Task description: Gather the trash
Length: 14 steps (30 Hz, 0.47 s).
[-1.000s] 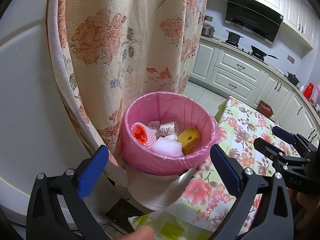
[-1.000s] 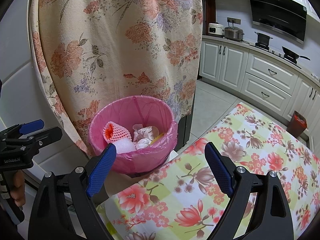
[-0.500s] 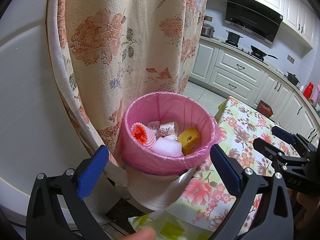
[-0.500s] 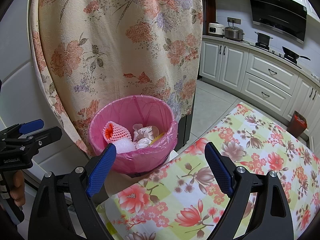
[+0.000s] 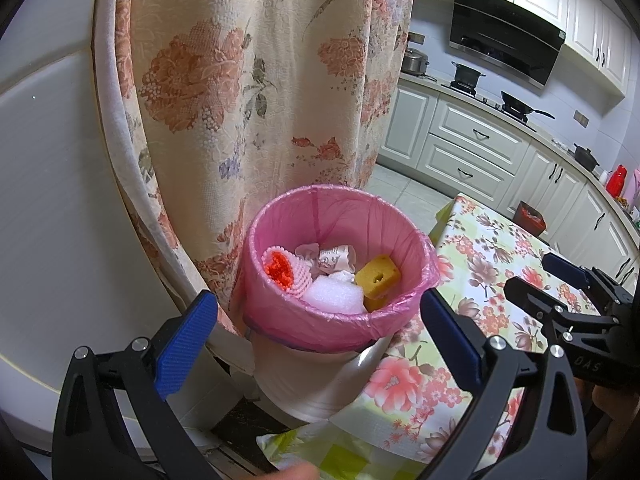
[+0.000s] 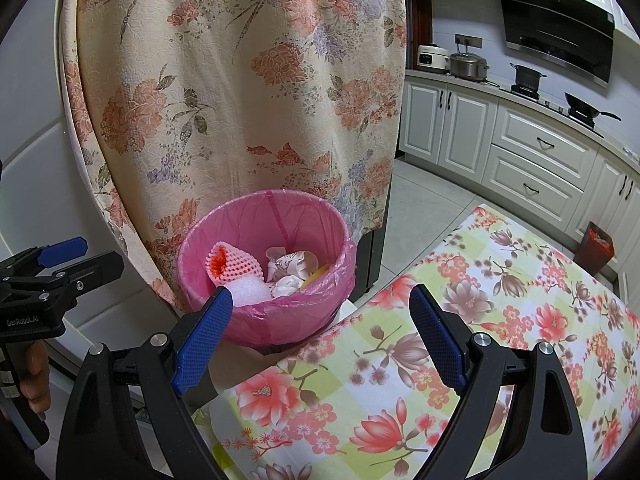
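A white bin lined with a pink bag (image 5: 280, 312) (image 6: 304, 316) stands beside the table's corner. Inside lie a yellow sponge (image 5: 377, 275), a white foam lump (image 5: 334, 293) (image 6: 250, 290), a pink-and-red foam net (image 5: 282, 270) (image 6: 232, 266) and crumpled paper (image 5: 334, 258) (image 6: 294, 263). My left gripper (image 5: 316, 332) hovers open just in front of the bin, nothing between its blue pads. My right gripper (image 6: 320, 332) is open too, over the table corner right of the bin, empty. Each gripper shows at the edge of the other's view.
A floral tablecloth (image 6: 500, 320) (image 5: 480, 272) covers the table to the right. A flowered curtain (image 5: 248, 100) (image 6: 240, 100) hangs close behind the bin against a white wall panel (image 5: 52, 200). Kitchen cabinets (image 6: 532, 152), a stove and a small red bin (image 6: 596, 246) lie further back.
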Tool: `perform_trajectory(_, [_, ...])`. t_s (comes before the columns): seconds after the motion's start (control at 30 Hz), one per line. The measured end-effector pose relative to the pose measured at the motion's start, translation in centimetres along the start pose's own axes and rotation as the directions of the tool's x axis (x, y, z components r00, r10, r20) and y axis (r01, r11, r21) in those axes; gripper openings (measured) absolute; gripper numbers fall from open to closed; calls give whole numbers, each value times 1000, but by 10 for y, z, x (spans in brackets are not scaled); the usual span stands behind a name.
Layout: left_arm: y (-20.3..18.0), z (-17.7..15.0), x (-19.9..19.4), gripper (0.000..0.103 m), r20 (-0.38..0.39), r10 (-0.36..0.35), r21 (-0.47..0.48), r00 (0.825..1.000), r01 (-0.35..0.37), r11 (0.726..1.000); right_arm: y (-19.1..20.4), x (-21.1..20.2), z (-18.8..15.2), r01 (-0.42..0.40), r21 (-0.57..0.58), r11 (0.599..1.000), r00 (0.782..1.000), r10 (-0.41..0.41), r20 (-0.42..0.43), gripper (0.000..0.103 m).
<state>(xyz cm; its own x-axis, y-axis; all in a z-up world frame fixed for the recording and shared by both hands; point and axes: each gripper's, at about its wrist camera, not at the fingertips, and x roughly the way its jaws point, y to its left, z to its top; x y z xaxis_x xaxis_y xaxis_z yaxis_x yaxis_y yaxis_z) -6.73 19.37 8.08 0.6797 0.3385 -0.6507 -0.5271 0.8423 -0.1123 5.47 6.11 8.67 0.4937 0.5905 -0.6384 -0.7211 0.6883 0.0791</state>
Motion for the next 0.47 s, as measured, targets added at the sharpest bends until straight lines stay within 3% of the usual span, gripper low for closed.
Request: perform_trajectory(0.47, [-6, 1, 1, 98, 2, -34, 22, 999, 34, 999, 1, 1, -1, -2, 0, 1000, 1000, 2, -2, 84])
